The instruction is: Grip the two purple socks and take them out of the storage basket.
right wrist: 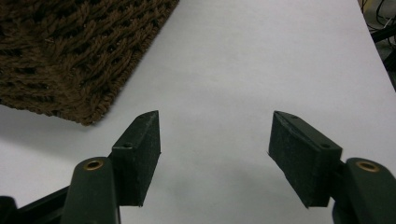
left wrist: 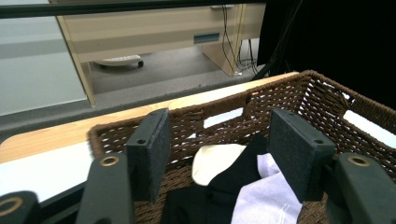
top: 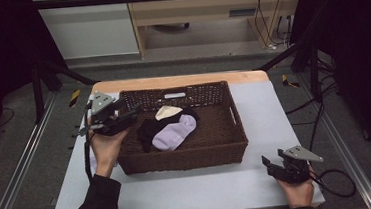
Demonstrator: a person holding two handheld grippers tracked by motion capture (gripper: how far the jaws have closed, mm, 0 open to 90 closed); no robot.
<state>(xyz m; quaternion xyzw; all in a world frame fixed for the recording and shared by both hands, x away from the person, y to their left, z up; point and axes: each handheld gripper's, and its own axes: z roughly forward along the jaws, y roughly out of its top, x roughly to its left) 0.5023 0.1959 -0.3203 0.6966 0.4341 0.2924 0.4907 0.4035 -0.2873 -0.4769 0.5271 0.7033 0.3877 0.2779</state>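
Observation:
A brown wicker basket [top: 227,149] stands on the white table cover. Inside lie a lilac sock [top: 174,133], a black sock [top: 149,129] and a cream-coloured piece [top: 167,112]. My left gripper [top: 130,114] hovers over the basket's left rim, open and empty; the left gripper view looks between its jaws at the cream piece [left wrist: 215,161], the black sock [left wrist: 238,175] and the lilac sock [left wrist: 268,196]. My right gripper [top: 274,163] rests open near the table's front right corner, its jaws spread above bare white cover beside the basket's corner [right wrist: 70,60].
The white cover [top: 269,113] lies over a wooden table whose far edge [top: 181,80] shows. Black frame bars and cables flank both sides. A wooden cabinet [top: 201,8] stands beyond on the grey floor.

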